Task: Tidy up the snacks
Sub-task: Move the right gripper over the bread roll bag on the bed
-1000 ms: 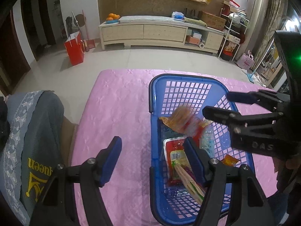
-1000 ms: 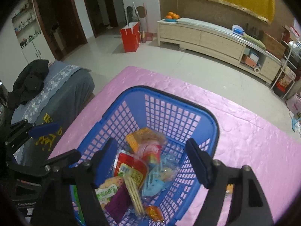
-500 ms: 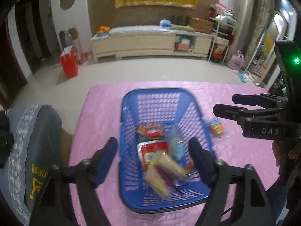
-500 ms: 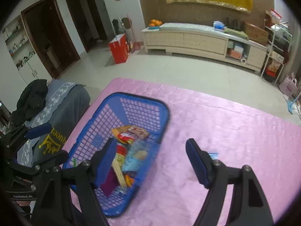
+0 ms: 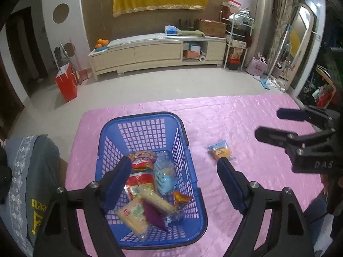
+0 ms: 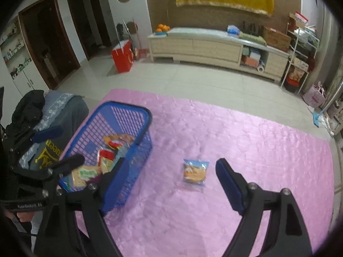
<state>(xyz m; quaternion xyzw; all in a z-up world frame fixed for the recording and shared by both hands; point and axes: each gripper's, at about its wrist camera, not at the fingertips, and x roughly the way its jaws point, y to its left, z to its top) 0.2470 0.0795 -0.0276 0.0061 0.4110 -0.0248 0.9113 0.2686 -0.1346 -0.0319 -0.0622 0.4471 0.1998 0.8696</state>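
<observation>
Right tool [image 6: 169, 177] has swung off the blue basket [image 5: 190, 180] toward the lone snack packet [image 6: 194, 172] lying right of the basket on the pink counter [image 6: 257, 141], both tools gaping empty, left tool [image 5: 173, 177] above the basket.

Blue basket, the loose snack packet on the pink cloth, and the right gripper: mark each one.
blue basket [image 5: 141, 116]: left wrist view, on its far rim.
snack packet [image 6: 194, 172]: right wrist view, middle of the wrapper.
right gripper [image 6: 169, 176]: right wrist view, midway between its open fingertips.
</observation>
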